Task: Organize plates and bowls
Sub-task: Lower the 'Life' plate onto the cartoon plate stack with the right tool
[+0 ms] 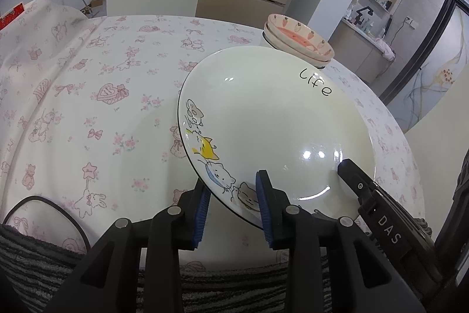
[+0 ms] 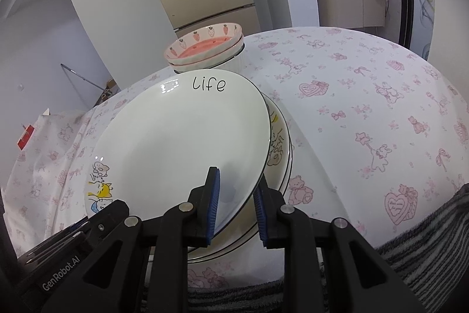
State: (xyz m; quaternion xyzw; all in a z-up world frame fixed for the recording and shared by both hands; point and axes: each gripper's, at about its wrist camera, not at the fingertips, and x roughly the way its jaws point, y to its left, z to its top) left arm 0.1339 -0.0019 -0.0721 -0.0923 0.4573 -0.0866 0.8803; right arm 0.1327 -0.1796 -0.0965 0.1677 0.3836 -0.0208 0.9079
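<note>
The cat plate (image 1: 263,122), lettered "life", sits tilted above the table (image 1: 102,84), gripped at its near rim from both sides. My right wrist view alone shows the plate stack (image 2: 278,154) directly beneath it; the left view hides that stack. My left tongs (image 1: 233,207) straddle the rim, jaws narrow and easing apart. My right tongs (image 2: 237,207) are clamped narrowly on the rim. The strawberry bowls (image 2: 205,49) stand stacked behind the plate.
</note>
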